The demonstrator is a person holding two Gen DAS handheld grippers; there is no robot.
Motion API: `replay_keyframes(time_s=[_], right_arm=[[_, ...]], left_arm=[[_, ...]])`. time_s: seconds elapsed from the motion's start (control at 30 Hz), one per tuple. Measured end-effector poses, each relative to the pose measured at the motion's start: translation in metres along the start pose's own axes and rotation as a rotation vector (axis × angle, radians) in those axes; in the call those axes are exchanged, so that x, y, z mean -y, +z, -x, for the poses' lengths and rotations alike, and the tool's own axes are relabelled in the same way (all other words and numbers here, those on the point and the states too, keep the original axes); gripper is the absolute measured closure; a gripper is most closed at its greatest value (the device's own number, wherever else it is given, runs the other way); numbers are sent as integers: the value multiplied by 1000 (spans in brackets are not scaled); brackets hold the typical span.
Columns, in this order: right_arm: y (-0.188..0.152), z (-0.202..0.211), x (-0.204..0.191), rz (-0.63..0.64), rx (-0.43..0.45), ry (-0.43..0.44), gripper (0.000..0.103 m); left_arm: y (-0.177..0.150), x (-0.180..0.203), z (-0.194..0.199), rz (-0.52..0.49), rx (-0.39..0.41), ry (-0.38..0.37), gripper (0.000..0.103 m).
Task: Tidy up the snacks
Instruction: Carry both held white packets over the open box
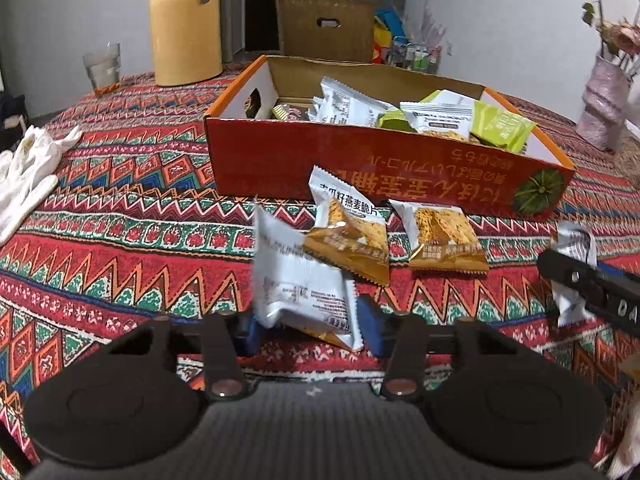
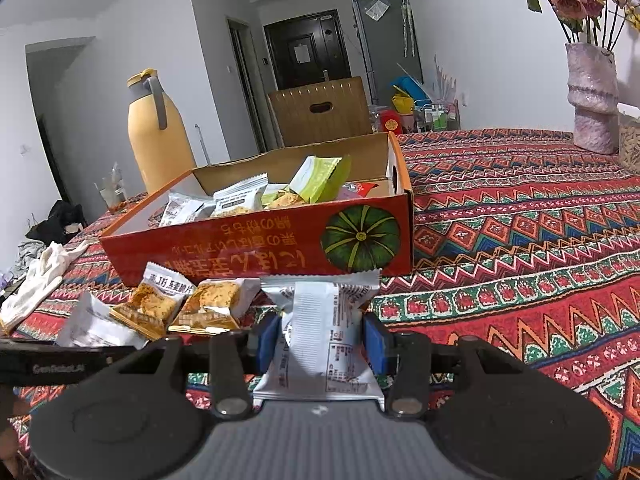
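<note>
Fingers (image 2: 374,340) pinch packet (image 2: 324,344) upright.

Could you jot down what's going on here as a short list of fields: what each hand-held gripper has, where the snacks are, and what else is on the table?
Left hand-held gripper: jaws around a white snack packet, back side up
Right hand-held gripper: shut on another white packet
Loose snacks: two orange-and-white packets on the tablecloth before the box
Box: red cardboard box, open, holding white and green packets
Also on table: yellow jug, glass, white gloves, vase with flowers
</note>
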State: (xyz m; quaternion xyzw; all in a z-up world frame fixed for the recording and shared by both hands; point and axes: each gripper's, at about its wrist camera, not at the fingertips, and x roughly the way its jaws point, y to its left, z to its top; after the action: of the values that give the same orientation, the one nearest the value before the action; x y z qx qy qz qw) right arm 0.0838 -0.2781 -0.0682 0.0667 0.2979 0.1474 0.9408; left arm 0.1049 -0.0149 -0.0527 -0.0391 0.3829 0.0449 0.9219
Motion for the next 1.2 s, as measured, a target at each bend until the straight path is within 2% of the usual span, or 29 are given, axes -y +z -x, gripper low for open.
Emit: replay_keyframes(time_s=[0.13,0.2,0.37,0.9,1.2], right_arm=[[1,1,-2,11,5,-12,59],[1,3,-3,13,7,-15,59],[0,8,-6,20,8,-21,59],[2,16,-16,44,15,-29,59],[26,19,-24,57,78,-33,59]], left_arm=[[-5,-3,5,-13,9,-26,77],[-6,-6,8,-13,15,-39,82],[-8,-13,19,-3,53,-55,86],[0,-27,37,26,135,-66,88],[25,-19,51,14,228,-89,88]])
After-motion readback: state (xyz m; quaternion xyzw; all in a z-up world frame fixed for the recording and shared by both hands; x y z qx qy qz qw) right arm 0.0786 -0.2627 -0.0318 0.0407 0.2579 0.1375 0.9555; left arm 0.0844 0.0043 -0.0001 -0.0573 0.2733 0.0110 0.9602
